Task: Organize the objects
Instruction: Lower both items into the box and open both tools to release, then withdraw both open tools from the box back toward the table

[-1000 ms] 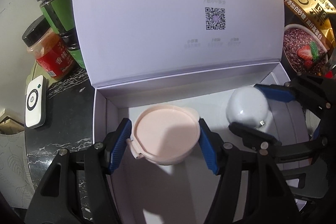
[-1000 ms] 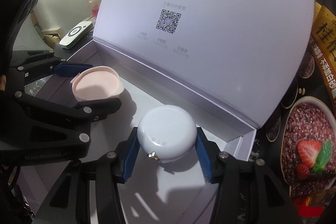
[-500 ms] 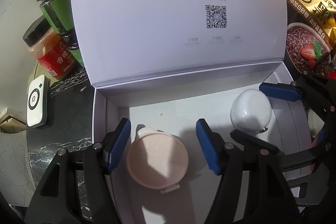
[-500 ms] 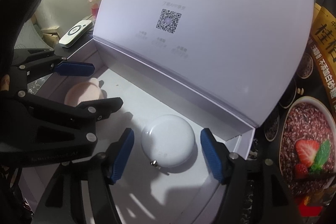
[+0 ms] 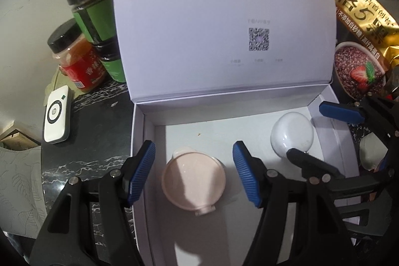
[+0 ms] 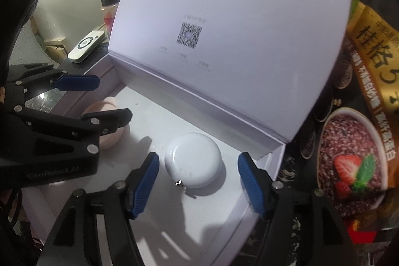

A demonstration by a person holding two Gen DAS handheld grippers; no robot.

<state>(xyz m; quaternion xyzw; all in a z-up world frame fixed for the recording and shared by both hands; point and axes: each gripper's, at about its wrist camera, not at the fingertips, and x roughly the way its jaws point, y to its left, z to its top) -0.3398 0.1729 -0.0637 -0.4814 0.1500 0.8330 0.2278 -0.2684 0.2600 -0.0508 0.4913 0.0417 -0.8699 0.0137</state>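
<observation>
A pink round case (image 5: 194, 180) lies on the floor of an open white box (image 5: 138, 141), near its left wall. My left gripper (image 5: 193, 145) straddles it, open, with a gap on each side of the blue pads. Further right in the box rests a white round case (image 6: 193, 161) with a small metal loop. My right gripper (image 6: 198, 156) stands open around it, pads clear of its sides. In the right wrist view the left gripper (image 6: 113, 97) partly hides the pink case (image 6: 111, 102). The white case (image 5: 291, 138) and right gripper (image 5: 305, 130) also show in the left wrist view.
The box lid (image 6: 224, 16) stands upright behind both cases. Left of the box are a red-label jar (image 5: 79, 64), green-label jars (image 5: 92, 14) and a white remote (image 5: 56, 116) on a dark marble top (image 5: 94, 121). An oat bag (image 5: 361, 41) leans at the right.
A second ago each gripper was shut on its case above the box floor. Both jaws have opened, and the pink and white cases now lie loose on the floor.
</observation>
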